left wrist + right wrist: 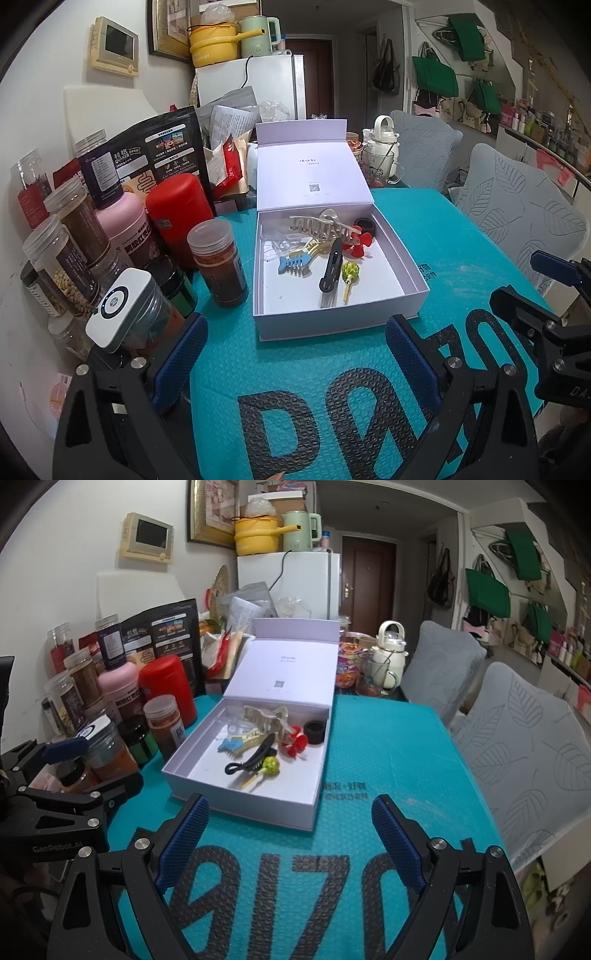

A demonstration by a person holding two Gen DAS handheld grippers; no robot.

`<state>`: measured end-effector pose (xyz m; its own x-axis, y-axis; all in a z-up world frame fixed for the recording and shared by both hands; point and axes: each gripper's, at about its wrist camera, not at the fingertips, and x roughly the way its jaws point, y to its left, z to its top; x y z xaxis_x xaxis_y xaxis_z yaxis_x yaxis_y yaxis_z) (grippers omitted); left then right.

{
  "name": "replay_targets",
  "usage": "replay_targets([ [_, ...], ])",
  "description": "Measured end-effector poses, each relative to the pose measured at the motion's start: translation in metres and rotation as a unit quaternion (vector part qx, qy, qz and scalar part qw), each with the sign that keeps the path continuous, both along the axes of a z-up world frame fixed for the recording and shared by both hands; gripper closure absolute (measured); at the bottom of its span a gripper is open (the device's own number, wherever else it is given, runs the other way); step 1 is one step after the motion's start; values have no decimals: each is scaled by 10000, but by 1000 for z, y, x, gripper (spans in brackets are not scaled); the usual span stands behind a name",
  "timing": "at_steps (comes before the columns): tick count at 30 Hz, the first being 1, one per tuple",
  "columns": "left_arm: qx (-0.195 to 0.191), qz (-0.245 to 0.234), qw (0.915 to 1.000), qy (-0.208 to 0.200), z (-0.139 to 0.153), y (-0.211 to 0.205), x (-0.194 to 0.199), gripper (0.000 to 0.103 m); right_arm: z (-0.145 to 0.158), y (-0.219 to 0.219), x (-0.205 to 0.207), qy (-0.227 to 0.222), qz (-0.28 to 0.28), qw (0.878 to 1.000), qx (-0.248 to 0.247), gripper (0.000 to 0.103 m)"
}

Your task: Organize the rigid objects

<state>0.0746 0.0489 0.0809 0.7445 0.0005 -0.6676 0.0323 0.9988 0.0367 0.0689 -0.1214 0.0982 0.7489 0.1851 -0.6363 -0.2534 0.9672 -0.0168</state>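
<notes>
Both the left gripper (295, 354) and right gripper (291, 830) hang released and empty near the open box (413, 273), whose light, stiff, slippery hair clips (330, 271) want pinching across the middle

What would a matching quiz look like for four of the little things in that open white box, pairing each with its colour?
Things:
1. fish-bone clip
2. propeller toy
3. lollipop
4. long hair clip

Colours:
A. black
B. red
C. blue
D. yellow-green

Pairs: 1-C, 2-B, 3-D, 4-A
</notes>
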Motion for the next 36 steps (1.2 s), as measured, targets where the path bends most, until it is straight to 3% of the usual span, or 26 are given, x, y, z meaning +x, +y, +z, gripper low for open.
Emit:
replay_targets([
  [36, -12, -161, 9999, 2, 3, -13, -5, 4, 5, -7, -10, -74, -163, 9998, -62, 12],
])
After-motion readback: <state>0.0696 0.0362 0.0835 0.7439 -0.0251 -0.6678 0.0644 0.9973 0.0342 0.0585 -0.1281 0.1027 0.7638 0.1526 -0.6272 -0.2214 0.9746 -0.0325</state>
